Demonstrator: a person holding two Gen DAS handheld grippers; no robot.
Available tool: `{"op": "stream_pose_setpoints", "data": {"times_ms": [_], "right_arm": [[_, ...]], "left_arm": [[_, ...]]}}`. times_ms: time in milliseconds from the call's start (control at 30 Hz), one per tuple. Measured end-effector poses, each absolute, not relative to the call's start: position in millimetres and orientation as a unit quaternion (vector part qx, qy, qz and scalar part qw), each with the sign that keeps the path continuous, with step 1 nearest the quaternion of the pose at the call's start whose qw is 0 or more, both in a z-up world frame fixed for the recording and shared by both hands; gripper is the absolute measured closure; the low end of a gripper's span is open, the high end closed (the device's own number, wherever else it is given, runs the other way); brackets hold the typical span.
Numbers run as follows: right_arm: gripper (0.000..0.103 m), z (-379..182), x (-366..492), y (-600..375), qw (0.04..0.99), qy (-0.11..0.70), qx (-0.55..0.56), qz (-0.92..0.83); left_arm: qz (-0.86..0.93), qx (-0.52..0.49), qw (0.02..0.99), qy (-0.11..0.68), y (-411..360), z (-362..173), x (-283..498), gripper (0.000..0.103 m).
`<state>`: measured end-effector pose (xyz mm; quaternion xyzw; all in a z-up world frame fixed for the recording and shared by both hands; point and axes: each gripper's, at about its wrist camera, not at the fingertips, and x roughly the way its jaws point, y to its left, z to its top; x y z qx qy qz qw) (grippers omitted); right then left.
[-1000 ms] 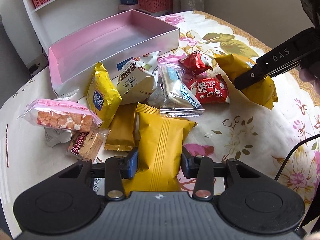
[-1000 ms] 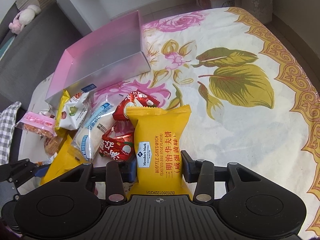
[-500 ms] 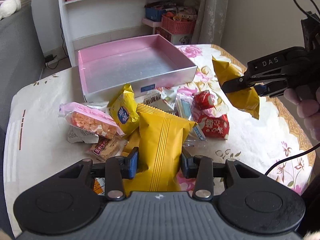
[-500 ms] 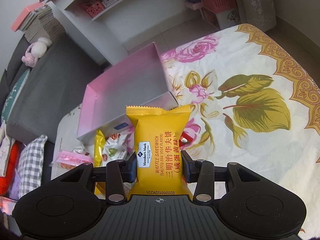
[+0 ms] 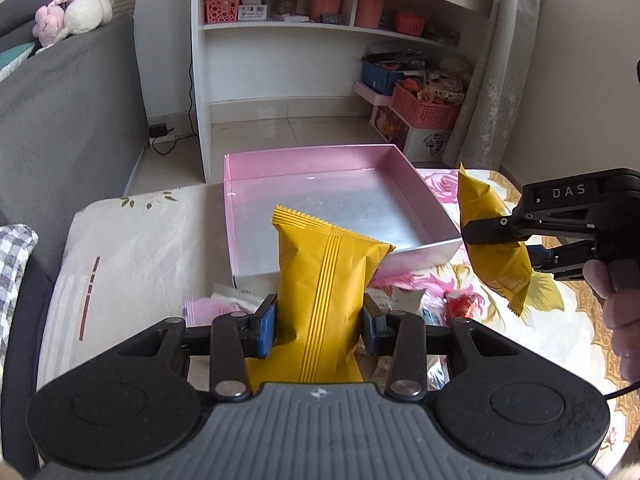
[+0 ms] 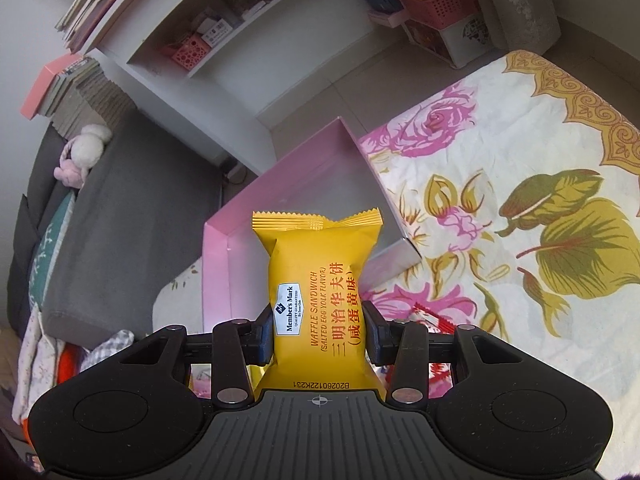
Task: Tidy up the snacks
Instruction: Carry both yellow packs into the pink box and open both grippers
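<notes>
The left gripper [image 5: 320, 326] clamped a yellow packet [image 5: 324, 280], seam side to its camera, above the near wall of the pink box [image 5: 424, 208]. Only the left view showed the right gripper [image 5: 480, 232] from the side, its fingers closed on a second packet [image 5: 494, 248] held in the air right of the box. Only the right view showed that packet's printed face, "Waffle Sandwich" [image 6: 320, 292], pinched at the waist by the right gripper [image 6: 320, 334]. The box stood on a floral tablecloth [image 6: 520, 160]; loose snacks [image 5: 400, 300] lay before it. Beyond were white shelves [image 5: 320, 28], a grey sofa [image 5: 60, 120] and a plush toy [image 5: 76, 12]. Compared with one second earlier, both packets had risen clear of the pile and moved toward the box
</notes>
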<state>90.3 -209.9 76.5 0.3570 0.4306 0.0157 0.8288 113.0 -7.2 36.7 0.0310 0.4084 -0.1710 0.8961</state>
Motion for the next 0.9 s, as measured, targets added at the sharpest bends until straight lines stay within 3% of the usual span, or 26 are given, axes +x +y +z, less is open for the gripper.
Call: {"op": "stream_pose_setpoints", "data": {"times_ms": [900], "right_arm": [[0.061,25.7,196.9,-198.1,0.869,0.401,0.282,0.068]], "left_arm": [[-0.109,0.047,0.911,0.395,-37.5,-23.0,217.5,0.065]]}}
